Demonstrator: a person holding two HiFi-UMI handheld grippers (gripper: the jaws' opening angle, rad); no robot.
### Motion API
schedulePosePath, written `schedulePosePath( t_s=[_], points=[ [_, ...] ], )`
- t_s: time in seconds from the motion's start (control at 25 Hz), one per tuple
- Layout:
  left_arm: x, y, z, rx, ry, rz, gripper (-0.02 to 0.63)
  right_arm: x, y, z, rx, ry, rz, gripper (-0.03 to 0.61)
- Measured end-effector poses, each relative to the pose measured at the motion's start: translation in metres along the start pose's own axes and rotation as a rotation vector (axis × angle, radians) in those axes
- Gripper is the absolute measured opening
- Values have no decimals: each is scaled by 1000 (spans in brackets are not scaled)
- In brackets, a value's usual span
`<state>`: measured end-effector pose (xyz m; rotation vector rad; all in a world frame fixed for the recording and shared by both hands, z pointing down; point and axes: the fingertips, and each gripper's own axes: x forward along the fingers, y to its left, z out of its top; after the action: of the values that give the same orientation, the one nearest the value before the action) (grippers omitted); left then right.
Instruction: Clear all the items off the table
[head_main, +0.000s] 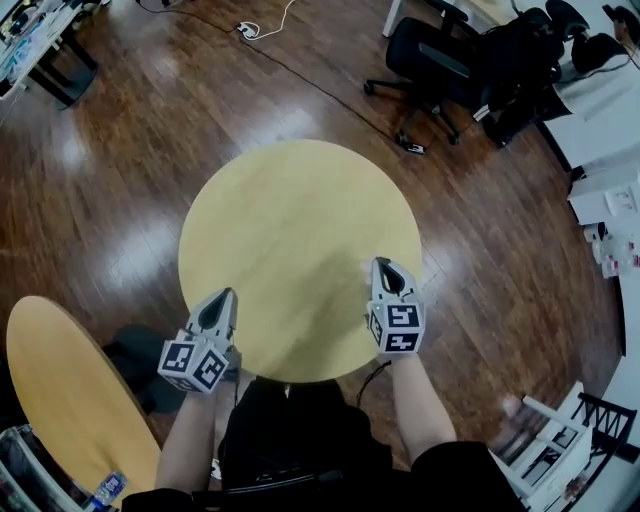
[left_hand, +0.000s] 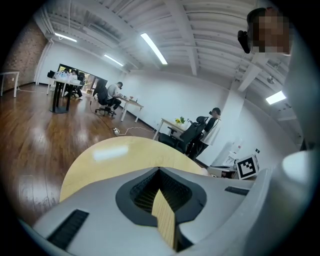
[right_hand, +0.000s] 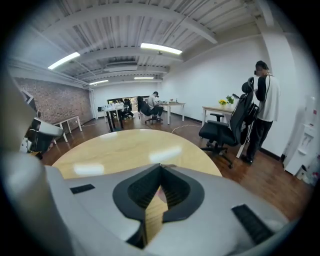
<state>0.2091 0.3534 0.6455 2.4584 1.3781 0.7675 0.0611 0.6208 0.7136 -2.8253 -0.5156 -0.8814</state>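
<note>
Zero items show on the table (head_main: 300, 215); the left gripper (head_main: 223, 303) and right gripper (head_main: 388, 272), closed and empty, likely need only a confirming look.

Round yellow table (head_main: 300, 200) at centre, on dark wood floor (head_main: 130, 150). Left gripper (head_main: 228, 293) over near-left rim, right gripper (head_main: 383, 262) over near-right rim. Both point away from person, jaws together. Black chair (head_main: 430, 60) beyond table, upper right. Second table (head_main: 70, 390) lower left. Cable (head_main: 300, 75) runs across floor.
</note>
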Motion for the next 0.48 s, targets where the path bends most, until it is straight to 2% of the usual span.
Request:
schedulePosePath(
  t_s=[0.32,0.44,0.48],
  points=[
    [-5,-16,4,-10,16,-12,-2,-4,3,-16,20,54,8,3],
    [-1,-21,3,-12,12,-23,-2,-3,8,-21,8,68,28,80],
    [0,-24,3,-13,12,-27,-2,-4,9,-21,2,70,33,83]
  ],
)
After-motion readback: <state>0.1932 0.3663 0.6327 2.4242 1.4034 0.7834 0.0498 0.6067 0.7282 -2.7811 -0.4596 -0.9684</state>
